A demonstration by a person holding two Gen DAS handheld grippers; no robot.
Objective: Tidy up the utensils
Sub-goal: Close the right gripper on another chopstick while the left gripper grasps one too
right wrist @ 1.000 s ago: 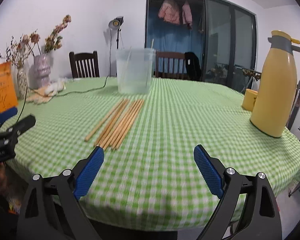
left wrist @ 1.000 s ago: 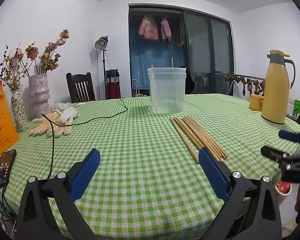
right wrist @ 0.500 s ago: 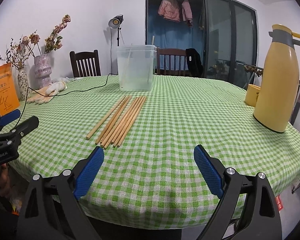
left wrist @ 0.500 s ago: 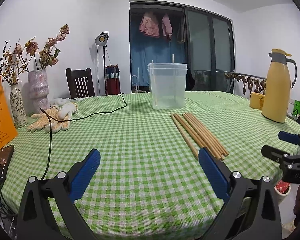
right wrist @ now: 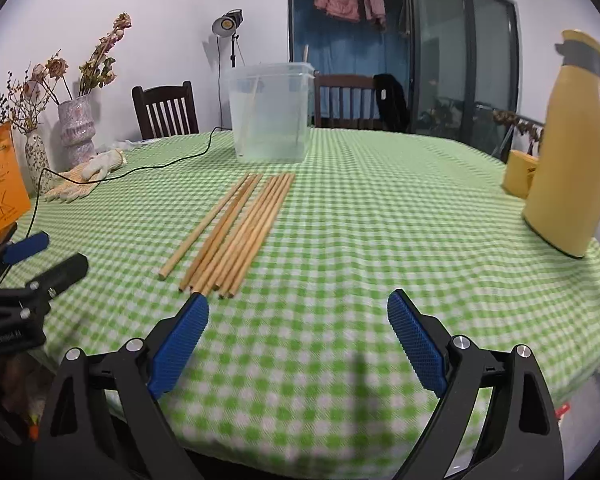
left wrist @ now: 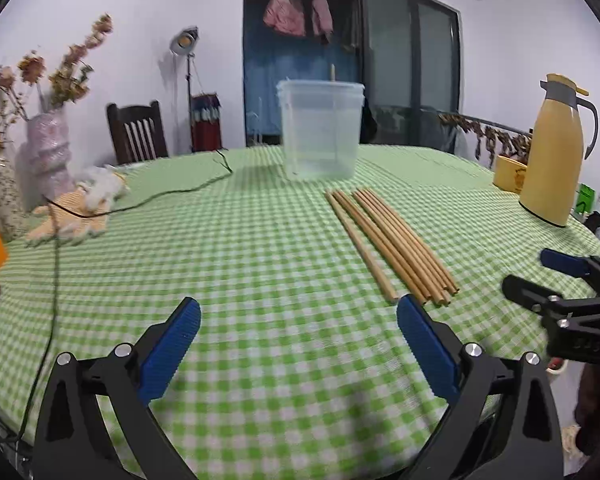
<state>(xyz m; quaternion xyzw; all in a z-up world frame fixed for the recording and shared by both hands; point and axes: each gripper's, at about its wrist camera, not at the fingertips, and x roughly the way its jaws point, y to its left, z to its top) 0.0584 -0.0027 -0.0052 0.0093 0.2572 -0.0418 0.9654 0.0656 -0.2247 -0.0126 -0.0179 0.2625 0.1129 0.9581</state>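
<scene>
Green-checked cloth covers the counter (right wrist: 380,208), where chopsticks (right wrist: 236,232) lie bundled near a far clear tub (right wrist: 270,112). Both the left claw (left wrist: 298,322) and right claw (right wrist: 298,316) hang spread, empty. Light, stiff, likely slippery sticks suit mid-length pinching.

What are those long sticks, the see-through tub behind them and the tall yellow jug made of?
The chopsticks look like bare bamboo or wood: pale tan, matte, no shine. The tub seems to be thin translucent plastic; it is cloudy, and chopsticks already inside show through its wall. The yellow jug has a smooth, slightly glossy shell with a grey collar, likely plastic or painted metal; the view cannot settle which.
</scene>
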